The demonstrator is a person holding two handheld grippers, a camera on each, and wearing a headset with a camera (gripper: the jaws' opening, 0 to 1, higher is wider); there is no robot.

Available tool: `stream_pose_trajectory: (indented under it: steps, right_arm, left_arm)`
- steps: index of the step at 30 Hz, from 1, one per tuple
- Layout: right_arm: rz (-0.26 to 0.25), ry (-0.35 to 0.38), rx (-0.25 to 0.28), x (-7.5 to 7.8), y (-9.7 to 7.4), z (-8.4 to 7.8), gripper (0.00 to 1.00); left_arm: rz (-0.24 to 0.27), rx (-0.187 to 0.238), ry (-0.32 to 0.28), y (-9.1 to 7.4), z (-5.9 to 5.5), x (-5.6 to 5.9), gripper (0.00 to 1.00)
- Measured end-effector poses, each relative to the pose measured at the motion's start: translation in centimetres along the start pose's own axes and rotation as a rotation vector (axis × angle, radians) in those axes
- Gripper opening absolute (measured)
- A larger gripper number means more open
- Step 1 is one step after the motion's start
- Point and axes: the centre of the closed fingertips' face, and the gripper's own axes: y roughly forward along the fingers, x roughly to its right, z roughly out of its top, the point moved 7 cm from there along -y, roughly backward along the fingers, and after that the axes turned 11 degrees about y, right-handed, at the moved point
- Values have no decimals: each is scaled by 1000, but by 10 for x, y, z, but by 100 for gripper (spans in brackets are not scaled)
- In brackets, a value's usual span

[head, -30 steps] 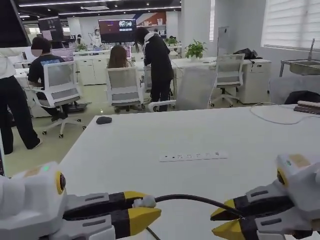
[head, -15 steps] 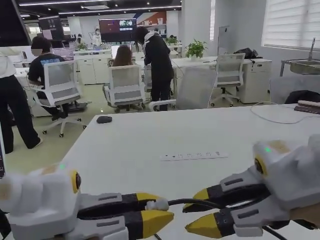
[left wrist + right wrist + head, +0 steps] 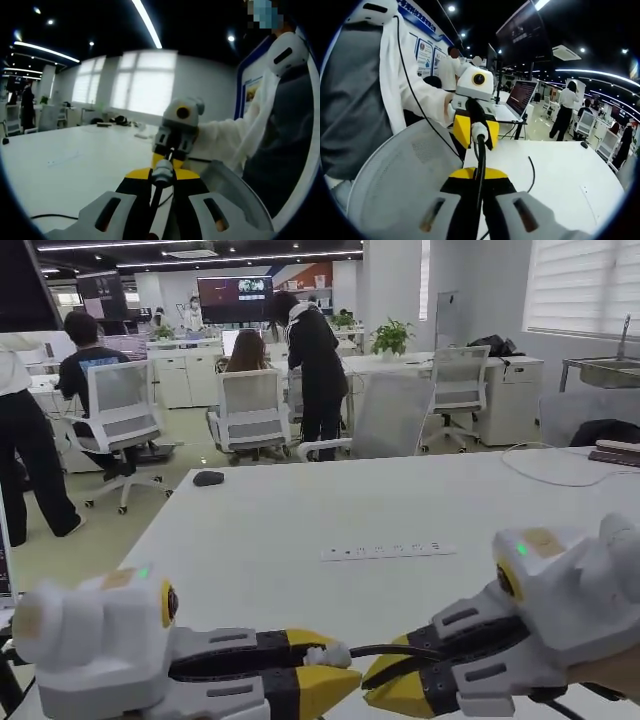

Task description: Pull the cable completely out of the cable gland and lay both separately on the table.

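the cable gland [image 3: 328, 653], a small pale grey fitting, sat pinched between the yellow tips of the left gripper [image 3: 338, 664], held off the white table [image 3: 300, 530]. the thin black cable [image 3: 385, 648] remained threaded in it, arching a short way across into the closed jaws of the right gripper [image 3: 384, 672].

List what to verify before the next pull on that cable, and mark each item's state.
1. Left gripper shut on the gland: ok.
2. Right gripper shut on the cable: ok, clamped close to the gland.
3. Cable out of the gland: not ok, it runs into the gland.
4. Grippers facing each other in line for a straight pull: ok, as both gripper views show.
5. Bare table in front for laying both parts down: ok.
6. Loose cable behind the right gripper free of snags: cannot tell, it leaves the head view.
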Motion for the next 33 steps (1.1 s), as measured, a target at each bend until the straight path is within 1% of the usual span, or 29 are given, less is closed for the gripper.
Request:
stream_pose_trajectory:
  steps: [4,6,14,19,26,33]
  right_arm:
    - [0,-5,-11,-1,1,-1,0]
    - [-8,-20,-8,0,1,-1,0]
    - [-18,-20,-10,1,0,-2,0]
    - [-33,-15,-9,4,-5,-5,0]
    - [-62,-3,-8,9,-13,-8,0]
    - [-83,11,-9,13,-20,-14,0]
  left_arm:
    - [3,-3,1,0,0,0,17]
    - [3,-4,0,0,-1,0,17]
    - [8,-7,0,-1,-1,-1,17]
    - [16,-8,0,-4,-1,-2,17]
    - [45,6,-9,-14,0,-6,17]
    - [67,7,-13,-21,0,-9,17]
